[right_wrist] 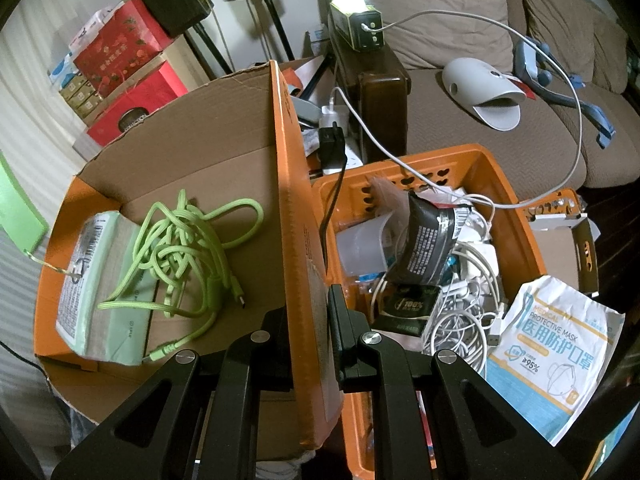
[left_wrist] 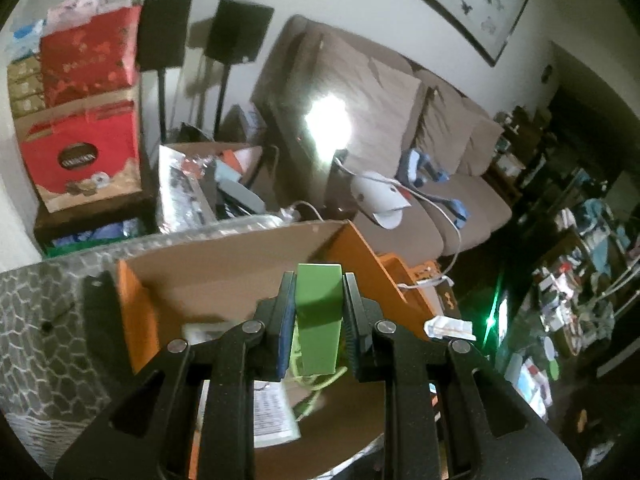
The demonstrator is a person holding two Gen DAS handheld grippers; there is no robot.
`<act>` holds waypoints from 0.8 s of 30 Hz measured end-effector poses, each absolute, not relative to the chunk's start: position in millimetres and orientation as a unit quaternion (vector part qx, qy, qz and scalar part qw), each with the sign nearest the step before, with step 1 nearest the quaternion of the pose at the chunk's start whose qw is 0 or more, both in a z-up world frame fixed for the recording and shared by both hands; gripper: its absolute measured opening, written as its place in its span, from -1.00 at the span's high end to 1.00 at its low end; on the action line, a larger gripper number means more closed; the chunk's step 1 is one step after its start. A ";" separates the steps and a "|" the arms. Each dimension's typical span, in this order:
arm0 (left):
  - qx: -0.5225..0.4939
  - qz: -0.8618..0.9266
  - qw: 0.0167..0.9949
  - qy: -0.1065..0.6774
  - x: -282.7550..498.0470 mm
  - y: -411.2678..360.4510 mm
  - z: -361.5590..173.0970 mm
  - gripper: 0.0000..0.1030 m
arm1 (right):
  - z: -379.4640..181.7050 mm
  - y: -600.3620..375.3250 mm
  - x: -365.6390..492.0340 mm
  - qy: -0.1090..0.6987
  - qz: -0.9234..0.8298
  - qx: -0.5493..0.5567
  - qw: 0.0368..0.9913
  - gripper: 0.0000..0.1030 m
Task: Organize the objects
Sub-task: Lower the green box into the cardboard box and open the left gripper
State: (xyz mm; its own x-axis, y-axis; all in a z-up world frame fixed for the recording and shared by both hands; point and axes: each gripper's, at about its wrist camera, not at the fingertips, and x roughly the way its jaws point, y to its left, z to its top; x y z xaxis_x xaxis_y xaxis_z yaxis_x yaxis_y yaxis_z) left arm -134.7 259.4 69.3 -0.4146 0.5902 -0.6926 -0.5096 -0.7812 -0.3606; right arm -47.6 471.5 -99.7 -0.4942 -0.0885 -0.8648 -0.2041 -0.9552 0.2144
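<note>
My left gripper point(left_wrist: 319, 312) is shut on a green box point(left_wrist: 319, 316) and holds it above the open orange cardboard box point(left_wrist: 360, 256). A green cord hangs below it. My right gripper point(right_wrist: 308, 320) is shut on the orange cardboard box's right wall point(right_wrist: 296, 216). Inside that box lie a tangled green cable point(right_wrist: 180, 248) and a pale green packet point(right_wrist: 100, 280). The green box shows at the left edge of the right wrist view point(right_wrist: 16, 208).
An orange plastic basket point(right_wrist: 516, 208) right of the box holds white cables, a black pouch point(right_wrist: 428, 240) and packets. A mask packet point(right_wrist: 556, 352) lies at its right. A brown sofa point(right_wrist: 480, 128), red boxes point(left_wrist: 80, 160) and speakers point(left_wrist: 164, 32) stand behind.
</note>
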 end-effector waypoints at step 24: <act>-0.512 0.802 0.309 0.019 -125.1 328.7 -29.7 0.61 | -99.0 471.6 -47.5 0.146 0.852 -0.502 0.034 0.76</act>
State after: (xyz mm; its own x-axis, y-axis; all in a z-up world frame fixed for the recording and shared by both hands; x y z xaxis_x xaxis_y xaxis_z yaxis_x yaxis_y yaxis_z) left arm -125.1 328.7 -29.7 -0.2861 0.4754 -0.8320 -0.5144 -0.8087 -0.2852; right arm -47.5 471.6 -99.0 -0.4939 -0.0883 -0.8650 -0.2043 -0.9552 0.2142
